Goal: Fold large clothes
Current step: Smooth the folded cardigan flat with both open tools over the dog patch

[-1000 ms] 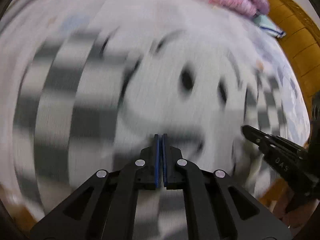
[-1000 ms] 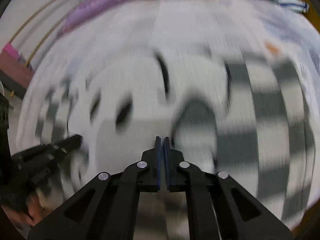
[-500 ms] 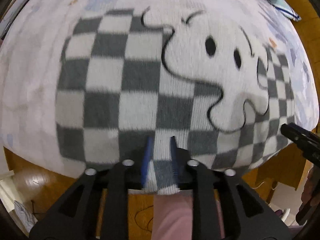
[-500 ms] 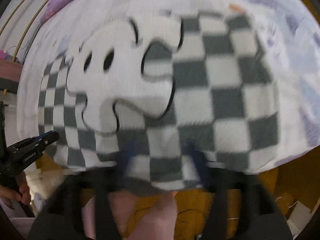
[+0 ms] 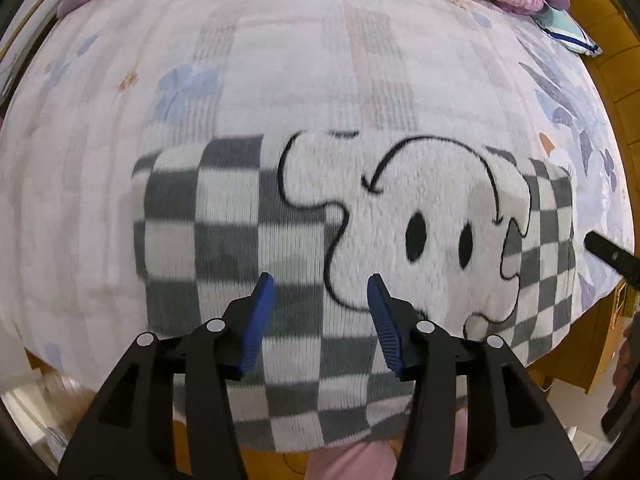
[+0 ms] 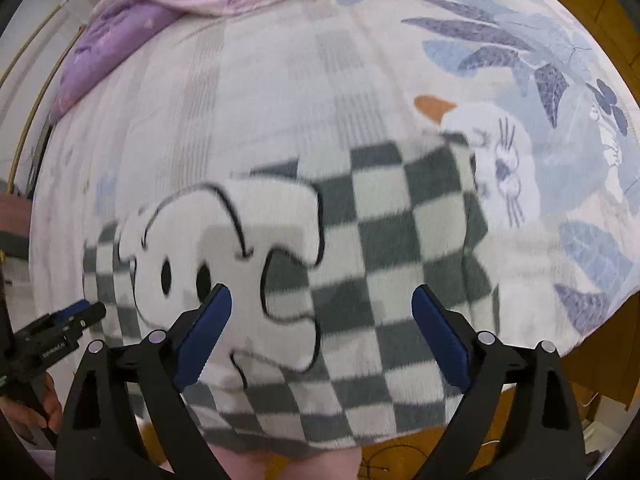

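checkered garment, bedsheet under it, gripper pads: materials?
Checkered garment: looks like fuzzy fleece or brushed knit, matte, nap visible on the white cartoon patch. Bedsheet: thin woven cotton-like print, smooth, matte. Left gripper pads: blue, finely ribbed, probably rubber.

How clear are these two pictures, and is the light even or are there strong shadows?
Left wrist view: strong fisheye bending, the checkered garment slightly smeared, soft even light, no glare. Right wrist view: more blur, the checks streaked, the bedsheet evenly lit, with only faint shadows on the garment.
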A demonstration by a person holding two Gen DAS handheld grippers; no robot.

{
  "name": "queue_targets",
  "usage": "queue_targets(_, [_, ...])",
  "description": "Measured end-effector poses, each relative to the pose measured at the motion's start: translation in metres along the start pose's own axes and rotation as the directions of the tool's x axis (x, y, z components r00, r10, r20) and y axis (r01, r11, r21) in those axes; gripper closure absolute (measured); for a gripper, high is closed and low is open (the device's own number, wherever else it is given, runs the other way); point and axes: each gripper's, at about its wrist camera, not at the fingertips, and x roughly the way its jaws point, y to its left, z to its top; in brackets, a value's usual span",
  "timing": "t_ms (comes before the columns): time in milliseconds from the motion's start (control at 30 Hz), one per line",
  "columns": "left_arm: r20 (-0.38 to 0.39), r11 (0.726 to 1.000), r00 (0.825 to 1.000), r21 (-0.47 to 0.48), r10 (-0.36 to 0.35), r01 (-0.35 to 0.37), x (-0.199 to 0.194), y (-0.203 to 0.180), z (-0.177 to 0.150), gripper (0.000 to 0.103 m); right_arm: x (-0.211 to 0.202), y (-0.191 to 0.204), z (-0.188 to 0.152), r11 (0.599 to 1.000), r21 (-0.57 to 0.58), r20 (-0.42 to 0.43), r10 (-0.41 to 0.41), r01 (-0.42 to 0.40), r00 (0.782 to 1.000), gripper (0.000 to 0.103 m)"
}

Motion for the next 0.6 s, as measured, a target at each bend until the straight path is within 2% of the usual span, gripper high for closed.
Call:
queue_targets(133, [-0.004, 1.0, 1.0, 0.009, 0.001, -0.001, 0.001, 0.0, 0.018, 0.046, 0.001, -0.012, 0.022, 1.0, 0.008, 0.007, -0.028, 0.028, 1.0, 0.014])
queue_targets(200, [0.0, 1.0, 1.0, 0.008, 0.003, -0.003, 0.001, 0.0, 0.026, 0.036, 0.004, -0.02, 0.031, 0.999, 0.005, 0.004, -0.033, 0.033, 0.999, 0.014])
queue_targets(433, [-0.008, 1.0, 1.0, 0.019, 0.023, -0.023, 0.013, -0.01, 0.04, 0.03, 0.028, -0.055, 0.065, 0.993, -0.098, -0.038, -0.077, 0.073, 0.996, 0.014])
queue_targets(567, [0.0, 0.999, 1.0, -0.017, 0.031, -0.031, 0.018, -0.019, 0.047, 0.018, 0.049, -0.081, 0.081, 0.984, -0.161, -0.073, -0.089, 0.076, 0.993, 0.014])
queue_targets(600, [0.0, 0.999, 0.999, -0.026, 0.032, -0.032, 0.019, -0.022, 0.048, 0.018, 0.053, -0.086, 0.084, 0.983, -0.168, -0.084, -0.092, 0.077, 0.992, 0.014])
